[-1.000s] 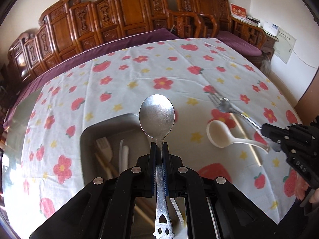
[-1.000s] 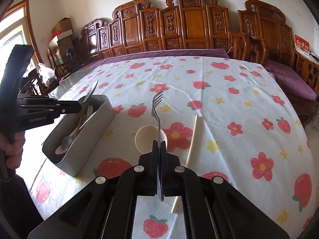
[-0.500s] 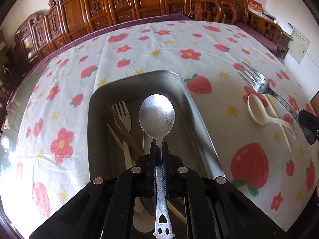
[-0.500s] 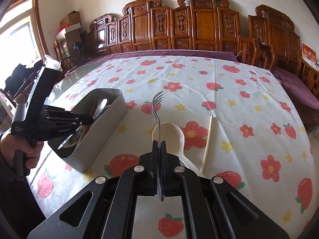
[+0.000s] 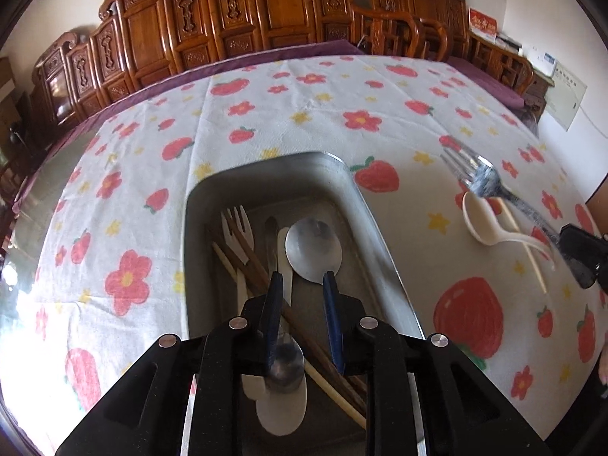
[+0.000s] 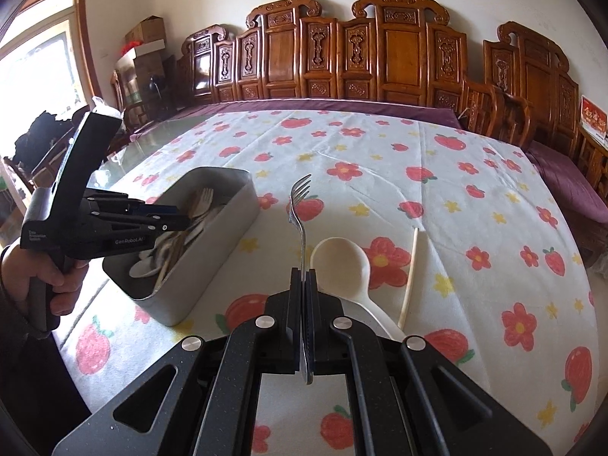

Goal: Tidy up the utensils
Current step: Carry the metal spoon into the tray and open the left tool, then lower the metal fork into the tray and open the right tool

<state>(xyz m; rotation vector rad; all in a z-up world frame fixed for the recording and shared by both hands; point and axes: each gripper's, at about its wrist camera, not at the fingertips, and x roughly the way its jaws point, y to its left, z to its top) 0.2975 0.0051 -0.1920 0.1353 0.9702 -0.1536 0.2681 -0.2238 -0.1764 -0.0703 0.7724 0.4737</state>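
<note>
In the left wrist view my left gripper (image 5: pixel 302 279) hangs over the metal tray (image 5: pixel 266 167). Its jaws are opening and press on nothing. The metal spoon (image 5: pixel 313 252) lies loose in the tray just ahead of the fingertips, beside a wooden fork (image 5: pixel 237 224) and brown chopsticks (image 5: pixel 250 266). My right gripper (image 6: pixel 304 275) is shut on the handle of a metal fork (image 6: pixel 300 205), tines up, held above the cloth right of the tray (image 6: pixel 228 209). A white spoon (image 6: pixel 342 262) and a pale chopstick (image 6: pixel 410 277) lie on the cloth below it.
A flowered tablecloth (image 6: pixel 437 197) covers the table, with bare glass at the left edge (image 6: pixel 159 140). Carved wooden chairs (image 6: pixel 399 57) line the far side. A hand (image 6: pixel 57 277) grips the left tool (image 6: pixel 114 224) beside the tray.
The left gripper came down over the tray and let go of the metal spoon, which now lies inside. The right gripper carried the fork a little toward the tray.
</note>
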